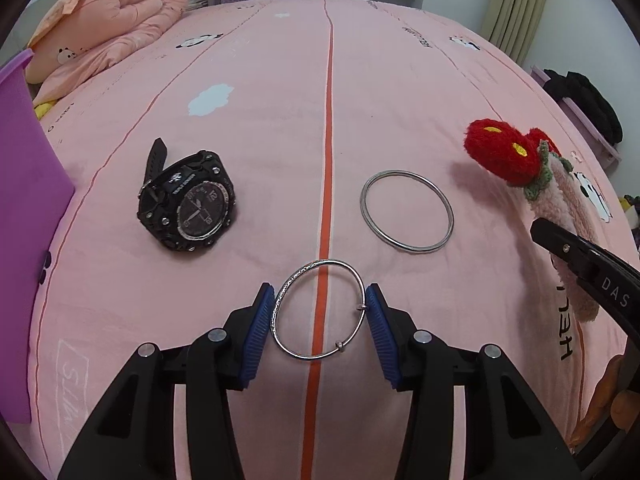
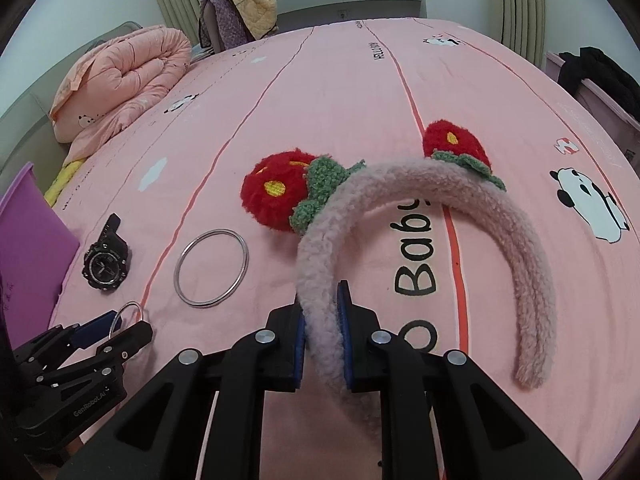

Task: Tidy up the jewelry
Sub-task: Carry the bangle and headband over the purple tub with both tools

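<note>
While the purple box (image 1: pixel 24 216) stands aside, jewelry lies on the bedsheet (image 1: pixel 280 80).

Right gripper (image 2: pixel 322 336) has its blue pads clamped on one leg of the fuzzy pink headband (image 2: pixel 440 192) — red flowers on top, far end. Off to its left on the pink bedsheet (image 2: pixel 320 92): a plain silver bangle (image 2: pixel 212 267), then a black watch (image 2: pixel 105 266). Left gripper (image 2: pixel 110 326) pinches a thin silver ring-bracelet (image 2: pixel 127 312), low left.
</note>
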A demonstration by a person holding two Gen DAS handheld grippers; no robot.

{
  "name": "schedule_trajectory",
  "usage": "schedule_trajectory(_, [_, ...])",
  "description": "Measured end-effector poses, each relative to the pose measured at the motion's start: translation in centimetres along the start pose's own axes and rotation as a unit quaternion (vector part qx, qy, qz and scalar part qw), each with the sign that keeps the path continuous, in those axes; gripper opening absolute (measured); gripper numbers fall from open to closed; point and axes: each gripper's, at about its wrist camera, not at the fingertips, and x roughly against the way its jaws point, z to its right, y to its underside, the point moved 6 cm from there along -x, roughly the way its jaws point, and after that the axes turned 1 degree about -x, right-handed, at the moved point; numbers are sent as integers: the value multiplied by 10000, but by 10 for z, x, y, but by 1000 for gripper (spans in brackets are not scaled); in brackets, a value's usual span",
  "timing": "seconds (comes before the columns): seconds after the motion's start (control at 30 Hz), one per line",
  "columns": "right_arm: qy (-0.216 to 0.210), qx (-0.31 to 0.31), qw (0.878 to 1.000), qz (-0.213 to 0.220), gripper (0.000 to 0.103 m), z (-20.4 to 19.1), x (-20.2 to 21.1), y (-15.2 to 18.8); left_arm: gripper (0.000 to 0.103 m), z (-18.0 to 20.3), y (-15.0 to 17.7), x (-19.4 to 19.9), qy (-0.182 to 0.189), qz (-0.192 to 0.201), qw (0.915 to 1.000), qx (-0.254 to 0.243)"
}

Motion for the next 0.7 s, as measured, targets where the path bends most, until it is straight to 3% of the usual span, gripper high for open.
schedule_trajectory(0.37, [-156, -336, 9990, 245, 13, -18, 62, 26, 46, -12, 20, 60, 13, 251, 9996, -148])
schedule_trajectory(0.7, [-393, -583, 9964, 482, 12, -45, 124, 49, 46, -15, 40, 119, 276, 532, 9978, -298])
